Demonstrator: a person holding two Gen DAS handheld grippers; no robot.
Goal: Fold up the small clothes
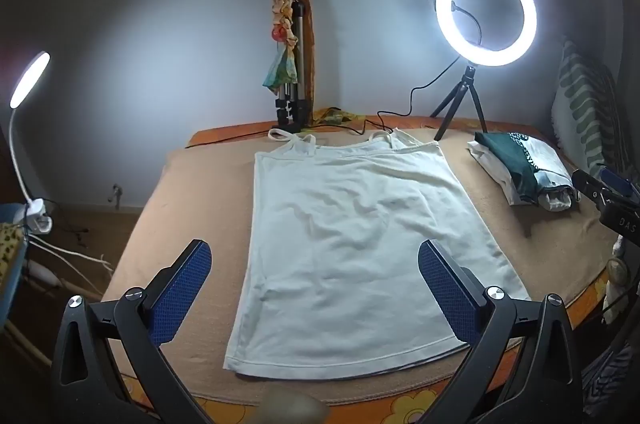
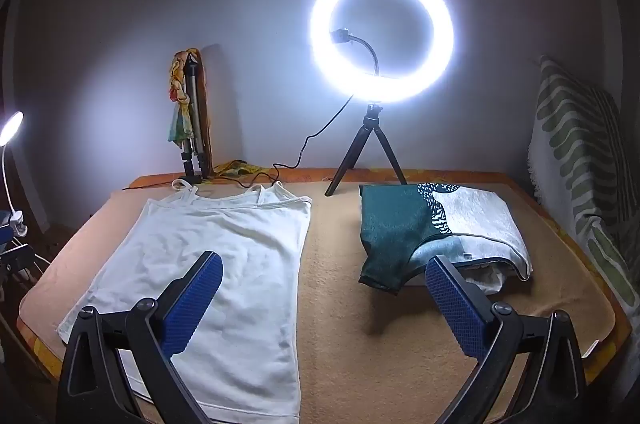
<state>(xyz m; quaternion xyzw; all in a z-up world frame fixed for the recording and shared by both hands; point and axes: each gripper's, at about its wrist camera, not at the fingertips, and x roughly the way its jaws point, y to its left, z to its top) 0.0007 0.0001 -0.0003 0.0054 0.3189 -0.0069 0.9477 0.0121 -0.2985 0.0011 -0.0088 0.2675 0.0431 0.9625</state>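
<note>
The desk point(image 1: 188, 207), covered by a tan blanket over an orange flowered cloth, fills the lower half of both views and carries everything else. Largest on it is a white camisole point(image 1: 352, 248), spread flat with its thin straps toward the wall and its hem at the near edge; light wrinkles run across its middle. To its right, well apart from it, sits a stack of folded clothes point(image 2: 436, 228), a dark green and grey patterned piece on top and pale fabric showing beneath. Behind that stack a lit ring light point(image 2: 382, 33) stands on a small black tripod, its cable trailing left across the back of the desk toward a folded tripod point(image 1: 294, 63) hung with colourful scarves, leaning at the wall. A striped cushion point(image 2: 580, 159) rests at the right edge, and a clip lamp point(image 1: 30, 79) glows at the far left. The left hand-held gripper point(image 1: 316, 284) hovers above the camisole's lower half, blue pads spread wide, holding nothing. The right hand-held gripper point(image 2: 324, 300) hangs above the camisole's right edge and the bare blanket beside it, likewise wide apart and empty.
</note>
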